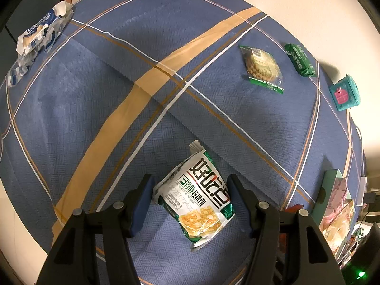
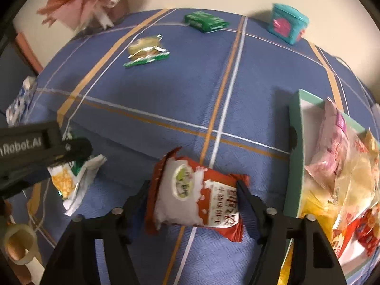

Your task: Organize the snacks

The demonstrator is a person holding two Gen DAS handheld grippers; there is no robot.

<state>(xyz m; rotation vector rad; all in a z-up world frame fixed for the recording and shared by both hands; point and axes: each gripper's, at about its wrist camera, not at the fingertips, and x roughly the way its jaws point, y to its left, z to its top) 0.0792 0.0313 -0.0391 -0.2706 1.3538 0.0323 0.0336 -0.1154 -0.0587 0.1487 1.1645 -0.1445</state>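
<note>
Both hand-held grippers point steeply down at the counter, which is covered by a blue plaid cloth (image 1: pixel 99 109). The left hand-held gripper (image 1: pixel 190 190) straddles a white-and-green snack packet (image 1: pixel 193 198); its blue pads touch the packet's two sides, grasping it while it lies on the cloth near the counter's near edge. The packet is puffy, printed with bold characters and a picture of golden crackers.

The right hand-held gripper (image 2: pixel 193 190) is clenched on a red-and-white snack packet (image 2: pixel 194 199), whose crimped ends stick out past both fingers. This packet sits between the fingers, close above the cloth, just beside the teal box (image 2: pixel 294 161) at the counter's right edge, which already holds pink, yellow and red packets.

Toward the far edge lie a clear cookie packet (image 1: pixel 261 67) and a green bar (image 1: pixel 300 59), well apart from both tools
</note>
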